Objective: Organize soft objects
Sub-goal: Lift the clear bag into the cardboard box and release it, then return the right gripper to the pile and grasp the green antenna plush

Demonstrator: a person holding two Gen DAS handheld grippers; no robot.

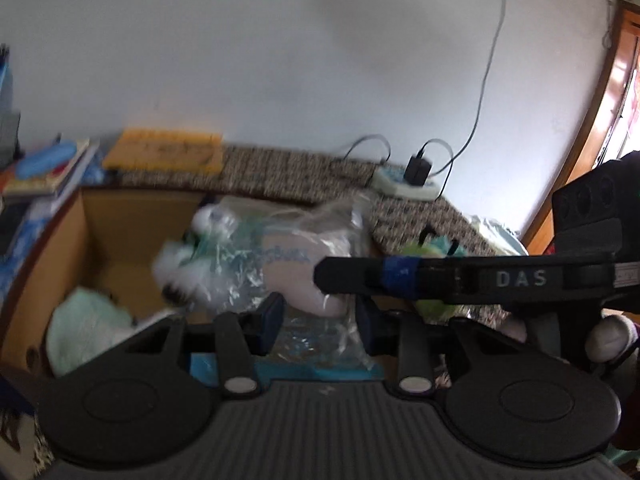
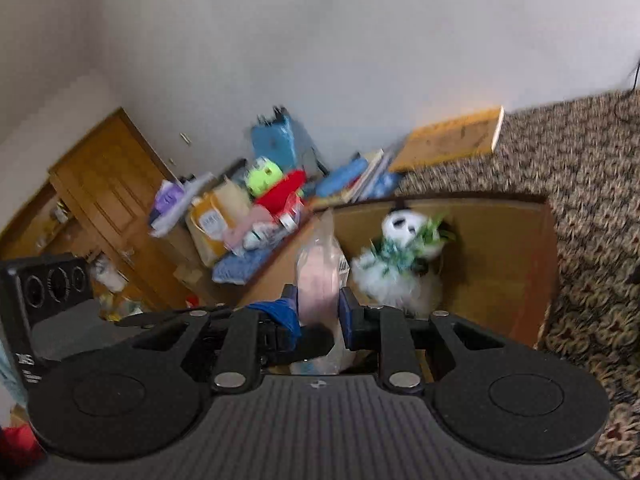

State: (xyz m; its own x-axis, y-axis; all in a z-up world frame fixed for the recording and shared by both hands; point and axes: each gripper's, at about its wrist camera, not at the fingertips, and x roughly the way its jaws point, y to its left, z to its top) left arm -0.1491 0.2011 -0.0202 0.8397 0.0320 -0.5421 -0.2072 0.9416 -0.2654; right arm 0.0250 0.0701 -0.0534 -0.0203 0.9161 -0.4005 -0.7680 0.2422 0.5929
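Note:
A pink plush in a clear plastic bag [image 1: 304, 276] hangs over an open cardboard box [image 1: 96, 232]. My right gripper [image 2: 318, 306] is shut on the bagged pink plush [image 2: 318, 280]; its finger [image 1: 360, 274] crosses the left wrist view and presses the plush. My left gripper [image 1: 320, 320] is open just below the bag, with the plastic between its fingers. A panda plush with green leaves [image 2: 400, 260] sits in the box [image 2: 520, 264], and shows in the left wrist view [image 1: 196, 256]. A mint green soft thing [image 1: 84, 328] lies in the box's near left corner.
The box stands on a patterned brown cloth [image 2: 580, 184]. A power strip with a black charger [image 1: 412, 178] and an orange board [image 1: 168, 152] lie by the wall. A pile of books, bags and toys [image 2: 264, 200] lies left of the box. A yellow-green toy [image 1: 432, 304] lies right.

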